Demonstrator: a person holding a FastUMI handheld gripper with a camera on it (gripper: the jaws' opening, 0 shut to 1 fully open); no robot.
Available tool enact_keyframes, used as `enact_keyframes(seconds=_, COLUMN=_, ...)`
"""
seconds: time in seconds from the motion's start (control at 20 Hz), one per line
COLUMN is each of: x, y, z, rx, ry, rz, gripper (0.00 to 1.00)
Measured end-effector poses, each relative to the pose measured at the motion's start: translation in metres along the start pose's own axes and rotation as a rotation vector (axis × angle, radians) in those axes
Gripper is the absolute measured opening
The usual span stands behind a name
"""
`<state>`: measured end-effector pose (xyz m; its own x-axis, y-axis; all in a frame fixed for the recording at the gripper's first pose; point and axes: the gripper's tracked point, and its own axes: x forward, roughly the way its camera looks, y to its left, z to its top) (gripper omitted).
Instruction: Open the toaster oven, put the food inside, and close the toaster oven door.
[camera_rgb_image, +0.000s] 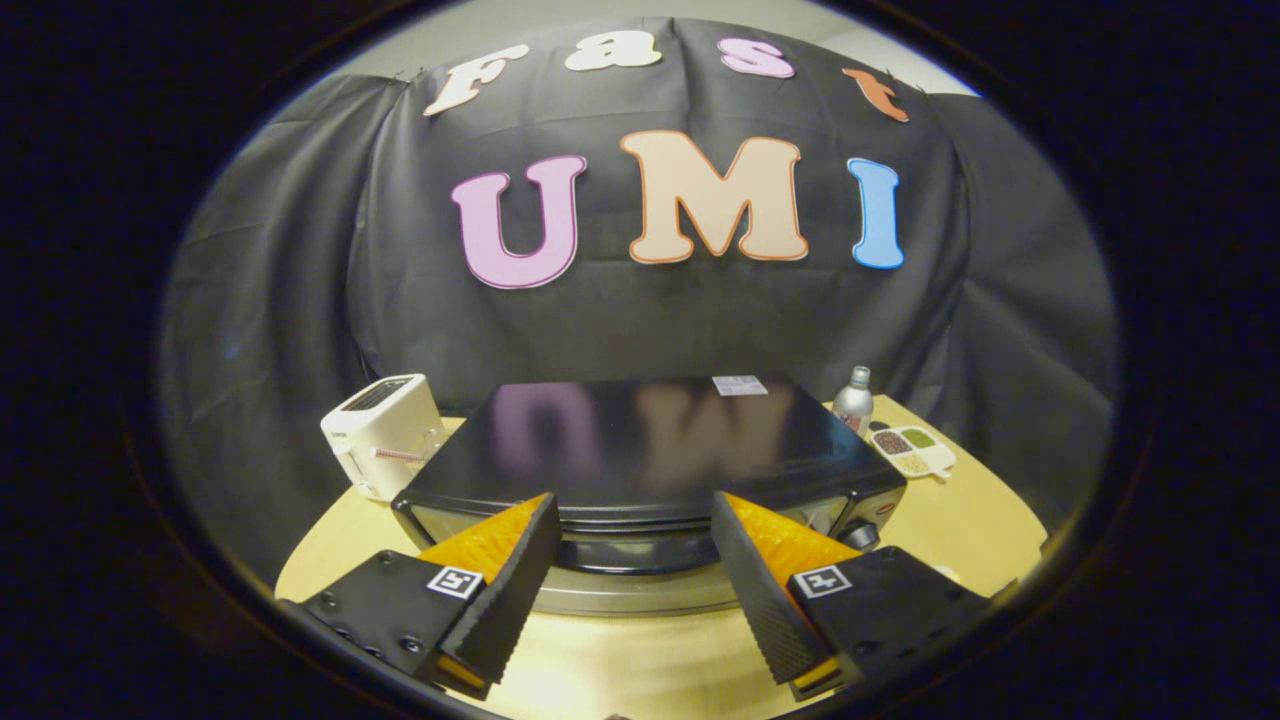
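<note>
A black toaster oven (640, 440) with a glossy flat top stands on the round wooden table (960, 530), seen from above its front. Its door handle (635, 553), a dark bar along the upper front edge, lies just ahead of the fingers, in line with the gap between them. My gripper (632, 520) is open, with nothing between its fingers and one fingertip on each side of the handle's middle. The oven's front face below the handle is mostly hidden, and whether the door is shut cannot be told. A knob (860, 535) sits at the oven's right front corner.
A white pop-up toaster (385, 435) stands left of the oven. Right of the oven, toward the back, are a silver bottle (853, 400) and a small white divided dish (912, 450) with several fillings. Bare tabletop lies under the fingers.
</note>
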<state>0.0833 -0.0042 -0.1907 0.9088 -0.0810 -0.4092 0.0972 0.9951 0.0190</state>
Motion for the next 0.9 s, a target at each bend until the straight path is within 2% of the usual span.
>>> enact_keyframes(seconds=0.45, x=-0.023, y=-0.004, z=-0.015, rx=-0.028, ry=0.083, rz=0.022, gripper=0.98)
enact_keyframes(seconds=0.9, x=-0.088, y=-0.013, z=-0.082, rx=-0.068, ry=0.193, rz=0.006, gripper=0.97)
